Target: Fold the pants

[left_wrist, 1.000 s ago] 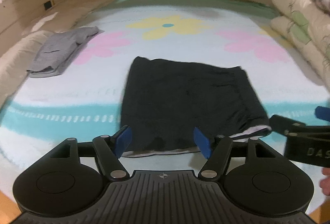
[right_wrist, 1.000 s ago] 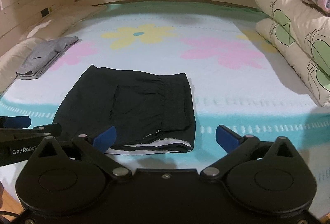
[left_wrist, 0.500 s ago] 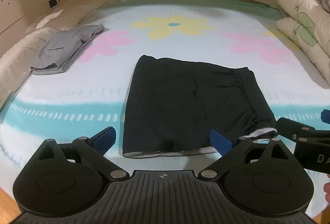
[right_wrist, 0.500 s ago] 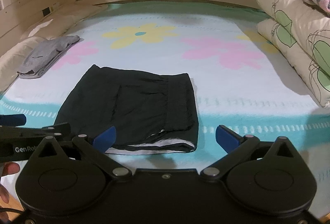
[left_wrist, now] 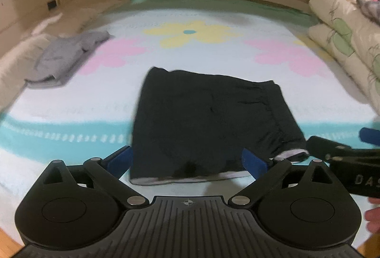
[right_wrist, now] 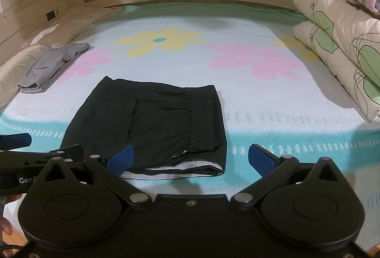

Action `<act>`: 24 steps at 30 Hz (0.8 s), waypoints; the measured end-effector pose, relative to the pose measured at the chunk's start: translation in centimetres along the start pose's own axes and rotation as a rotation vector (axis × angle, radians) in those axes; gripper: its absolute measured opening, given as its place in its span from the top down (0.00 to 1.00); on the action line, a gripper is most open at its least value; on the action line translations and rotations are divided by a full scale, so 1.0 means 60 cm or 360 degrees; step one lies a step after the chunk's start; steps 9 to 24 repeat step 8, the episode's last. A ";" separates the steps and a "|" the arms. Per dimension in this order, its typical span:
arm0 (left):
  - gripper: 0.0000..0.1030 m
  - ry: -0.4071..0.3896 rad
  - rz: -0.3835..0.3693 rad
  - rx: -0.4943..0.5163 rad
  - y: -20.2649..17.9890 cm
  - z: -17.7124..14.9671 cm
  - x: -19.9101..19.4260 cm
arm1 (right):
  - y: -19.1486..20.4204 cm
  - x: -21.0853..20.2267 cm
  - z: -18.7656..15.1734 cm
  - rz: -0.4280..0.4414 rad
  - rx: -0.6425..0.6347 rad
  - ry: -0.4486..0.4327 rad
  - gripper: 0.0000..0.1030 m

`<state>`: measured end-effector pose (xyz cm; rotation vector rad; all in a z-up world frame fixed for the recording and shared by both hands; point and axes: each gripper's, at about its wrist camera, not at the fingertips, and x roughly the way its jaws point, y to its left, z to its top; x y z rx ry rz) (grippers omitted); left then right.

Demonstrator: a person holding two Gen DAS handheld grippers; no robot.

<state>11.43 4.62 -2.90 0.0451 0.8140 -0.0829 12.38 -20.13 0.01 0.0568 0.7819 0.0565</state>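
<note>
Left of the black pants (right_wrist: 152, 125), grey folded clothes (right_wrist: 51, 65) lie.

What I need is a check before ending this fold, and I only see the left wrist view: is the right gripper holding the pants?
Observer: No. The right gripper is open, its pads apart and pressing on nothing.
Operator: Is the pants' near right corner tidy?
Observer: The pants lie flat there, with a white inner edge showing.
Operator: Anything right of them?
Observer: Only blanket up to the stacked quilts.
</note>
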 end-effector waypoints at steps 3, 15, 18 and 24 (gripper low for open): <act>0.04 0.0002 0.0036 0.0008 -0.002 0.000 0.002 | -0.001 0.000 0.000 0.0003 -0.0001 0.0002 0.00; 0.04 0.0021 0.0089 -0.0012 0.003 0.002 0.006 | 0.000 0.000 0.000 0.0002 0.0002 0.0005 0.00; 0.04 0.0021 0.0089 -0.0012 0.003 0.002 0.006 | 0.000 0.000 0.000 0.0002 0.0002 0.0005 0.00; 0.04 0.0021 0.0089 -0.0012 0.003 0.002 0.006 | 0.000 0.000 0.000 0.0002 0.0002 0.0005 0.00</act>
